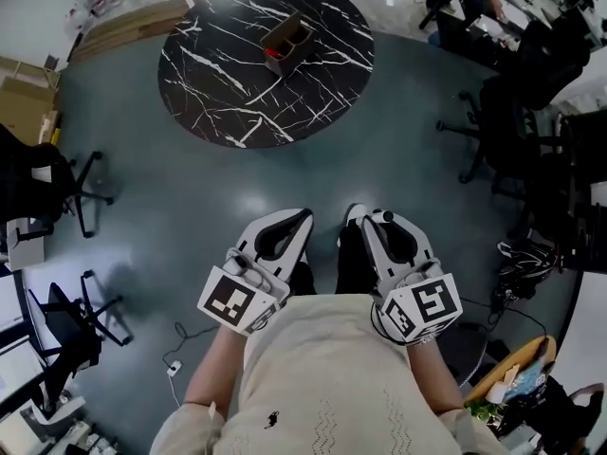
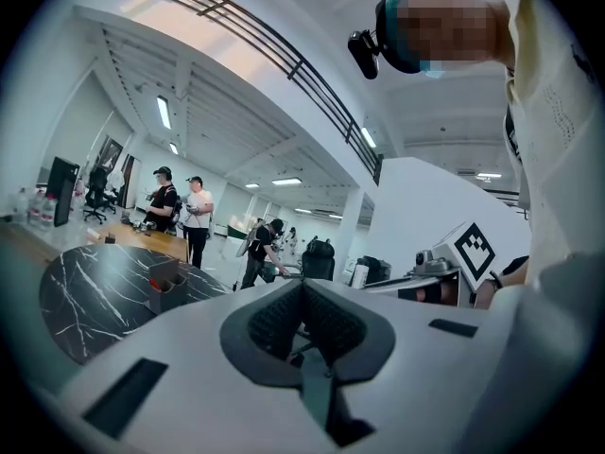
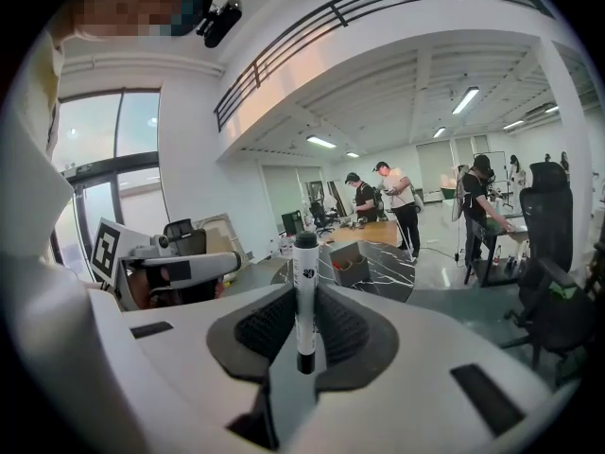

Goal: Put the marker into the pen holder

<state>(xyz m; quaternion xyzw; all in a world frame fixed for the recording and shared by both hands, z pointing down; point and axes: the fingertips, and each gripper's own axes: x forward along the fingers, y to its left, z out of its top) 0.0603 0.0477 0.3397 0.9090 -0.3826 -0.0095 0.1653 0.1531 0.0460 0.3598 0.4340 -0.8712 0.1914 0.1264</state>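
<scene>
A white marker with a black cap stands upright between the pads of my right gripper, which is shut on it. In the head view the right gripper and the left gripper are held close to the person's body, above the floor. My left gripper is shut with nothing in it. The brown pen holder stands on the round black marble table, well ahead of both grippers. The pen holder also shows past the marker, and the same pen holder appears at the left gripper view's left.
Black office chairs stand at the left and more chairs at the right. Cardboard boxes lie at the far left. A cable runs on the floor. Several people stand beyond the table.
</scene>
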